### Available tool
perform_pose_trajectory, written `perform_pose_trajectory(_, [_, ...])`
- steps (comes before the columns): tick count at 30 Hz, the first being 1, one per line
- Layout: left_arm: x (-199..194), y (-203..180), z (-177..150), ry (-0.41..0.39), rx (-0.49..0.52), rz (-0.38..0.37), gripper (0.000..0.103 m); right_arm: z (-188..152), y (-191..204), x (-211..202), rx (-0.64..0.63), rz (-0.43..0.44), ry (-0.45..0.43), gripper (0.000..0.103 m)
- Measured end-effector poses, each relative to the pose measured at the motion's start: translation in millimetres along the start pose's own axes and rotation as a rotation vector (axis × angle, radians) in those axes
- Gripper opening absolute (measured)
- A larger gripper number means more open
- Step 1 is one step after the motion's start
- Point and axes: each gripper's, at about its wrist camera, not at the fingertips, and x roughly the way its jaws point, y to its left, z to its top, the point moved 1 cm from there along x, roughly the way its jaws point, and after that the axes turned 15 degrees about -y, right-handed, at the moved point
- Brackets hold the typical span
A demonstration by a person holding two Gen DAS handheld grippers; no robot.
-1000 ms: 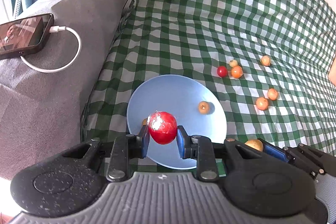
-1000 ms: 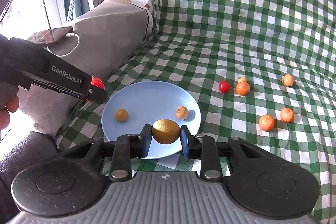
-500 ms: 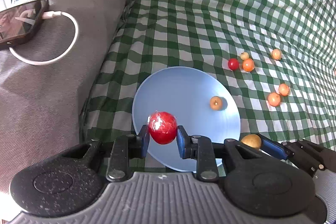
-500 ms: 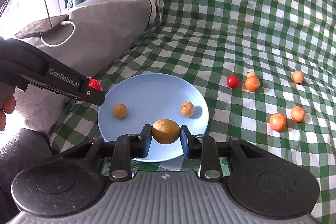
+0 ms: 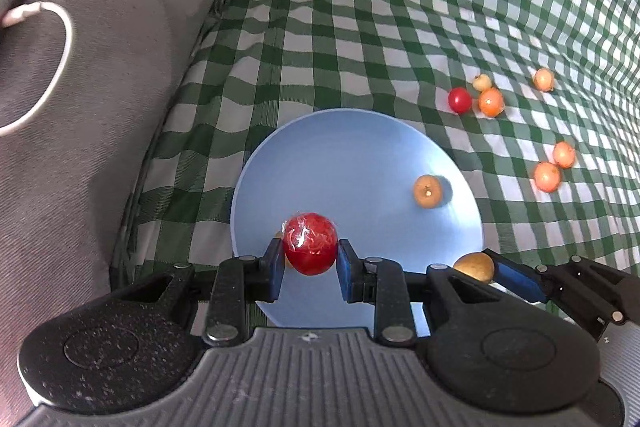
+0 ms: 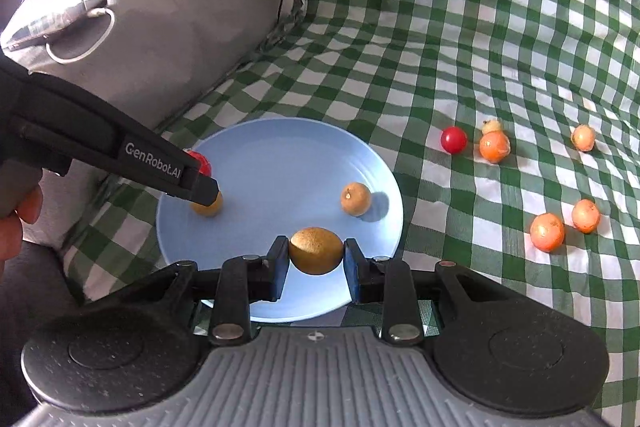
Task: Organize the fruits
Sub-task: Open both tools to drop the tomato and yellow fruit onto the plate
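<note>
My left gripper (image 5: 310, 263) is shut on a shiny red fruit (image 5: 310, 243) and hangs over the near left part of the light blue plate (image 5: 340, 147). My right gripper (image 6: 316, 263) is shut on a brown-yellow fruit (image 6: 316, 250) over the plate's (image 6: 280, 147) near edge. In the right wrist view the left gripper (image 6: 202, 183) reaches in from the left with the red fruit (image 6: 200, 161) above a small brown fruit (image 6: 208, 207). Another brown fruit (image 6: 355, 199) lies on the plate's right side. The right gripper's fruit (image 5: 474, 265) also shows in the left wrist view.
On the green checked cloth (image 6: 480, 47) right of the plate lie a red cherry tomato (image 6: 454, 139) and several small orange fruits, such as one (image 6: 495, 146) beside it and two (image 6: 547, 231) nearer. A grey cushion (image 6: 180, 7) with a phone and white cable (image 6: 80, 43) stands left.
Both grippers have come lower and closer over the plate, still holding their fruits. The plate and the loose fruits look larger; the phone has slid almost out of the left wrist view.
</note>
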Motion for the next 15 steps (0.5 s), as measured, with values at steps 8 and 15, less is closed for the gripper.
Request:
perform_pose_trajectory(8, [16, 1, 3, -0.018, 0.033, 0.013, 0.034, -2, -1, 20, -0.012, 0.001, 0.020, 0.031])
perform_pose_trajectory(15, [-7, 5, 9, -0.123, 0.003, 0.016, 0.103, 5, -7, 23, 0.026, 0.011, 0.048, 0.064])
